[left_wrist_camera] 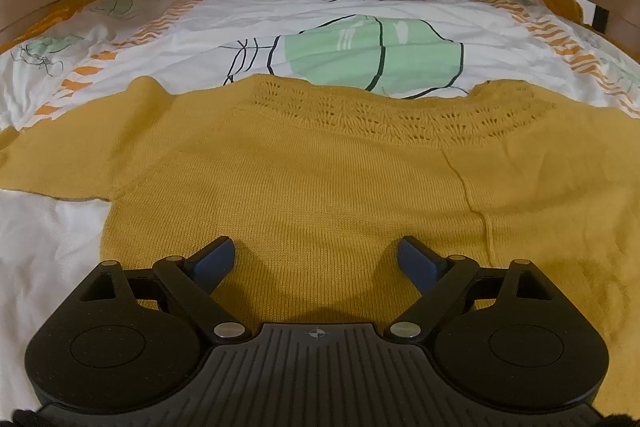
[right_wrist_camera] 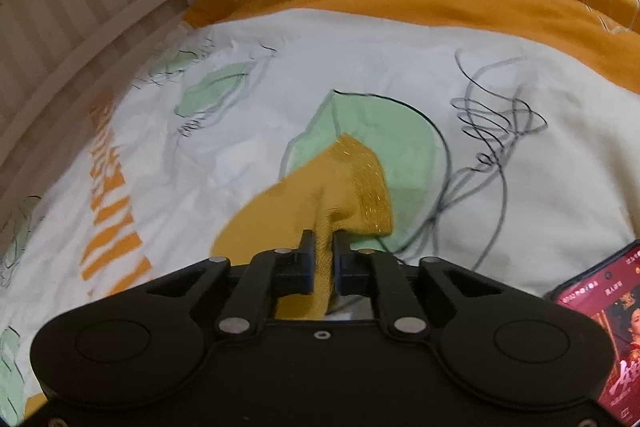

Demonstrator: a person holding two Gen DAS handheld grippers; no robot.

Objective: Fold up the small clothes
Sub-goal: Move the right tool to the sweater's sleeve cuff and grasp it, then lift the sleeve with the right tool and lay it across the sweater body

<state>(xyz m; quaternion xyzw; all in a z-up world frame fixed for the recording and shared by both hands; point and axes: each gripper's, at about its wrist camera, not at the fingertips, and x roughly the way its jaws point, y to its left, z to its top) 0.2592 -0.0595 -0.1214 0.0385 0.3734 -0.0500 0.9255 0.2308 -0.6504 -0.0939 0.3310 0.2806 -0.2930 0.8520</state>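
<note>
One yellow knit sweater [left_wrist_camera: 304, 179], one printed bedsheet [left_wrist_camera: 200, 39], one phone [right_wrist_camera: 600, 323], two tools.

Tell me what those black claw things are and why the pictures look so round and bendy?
Each is a hand-held gripper: a person carries one in each hand, with a wide-eye camera on it, which bends the picture. The left hand-held gripper is open above a yellow knitted sweater lying flat on a bedsheet with green and orange drawings. The right hand-held gripper is shut, pinching a bit of the same yellow knit. A phone lies beside it.
</note>
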